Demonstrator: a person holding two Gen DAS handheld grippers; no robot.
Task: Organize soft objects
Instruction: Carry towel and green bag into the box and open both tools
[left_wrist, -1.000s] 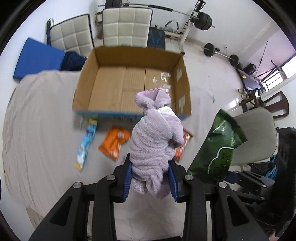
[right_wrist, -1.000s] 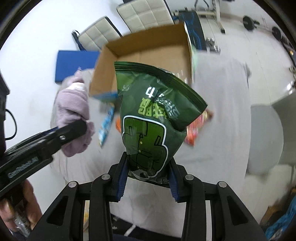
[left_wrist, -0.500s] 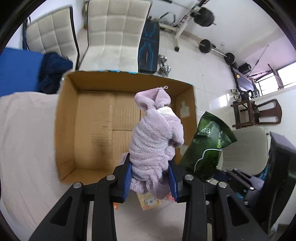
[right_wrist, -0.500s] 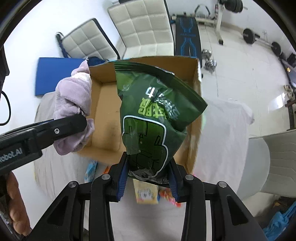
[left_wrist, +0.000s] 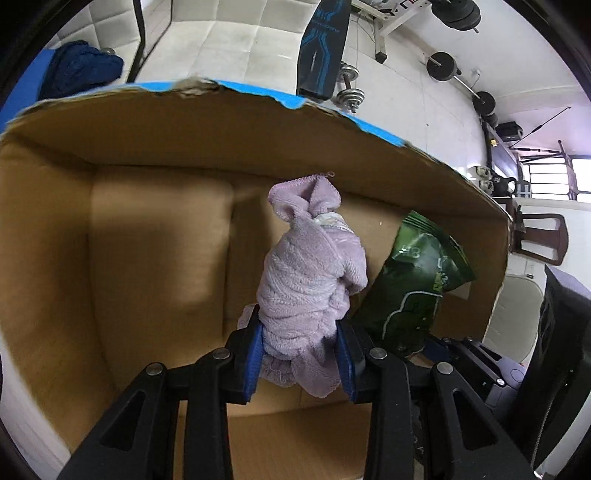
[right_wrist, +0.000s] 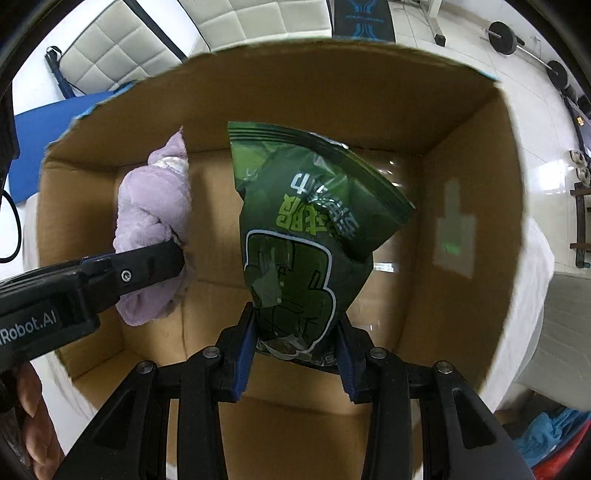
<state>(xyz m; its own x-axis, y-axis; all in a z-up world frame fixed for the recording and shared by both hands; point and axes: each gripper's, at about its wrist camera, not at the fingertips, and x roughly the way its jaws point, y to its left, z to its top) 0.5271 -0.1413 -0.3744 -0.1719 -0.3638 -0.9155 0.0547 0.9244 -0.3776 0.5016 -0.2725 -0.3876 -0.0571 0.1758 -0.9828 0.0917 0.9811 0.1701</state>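
Lilac towel (left_wrist: 308, 284) sat clenched in your left gripper (left_wrist: 300, 349) and the green snack bag (right_wrist: 306, 236) in your right gripper (right_wrist: 295, 349), both held down inside the cardboard box (right_wrist: 461, 177), whose floor beyond looked bare, so neither was yet released.

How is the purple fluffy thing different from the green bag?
The purple towel is fuzzy, matte cloth, bunched into a lump; the green snack bag is shiny, smooth plastic with printed writing. The left gripper clamps the towel; the right gripper clamps the bag. Both hang over the cardboard box.
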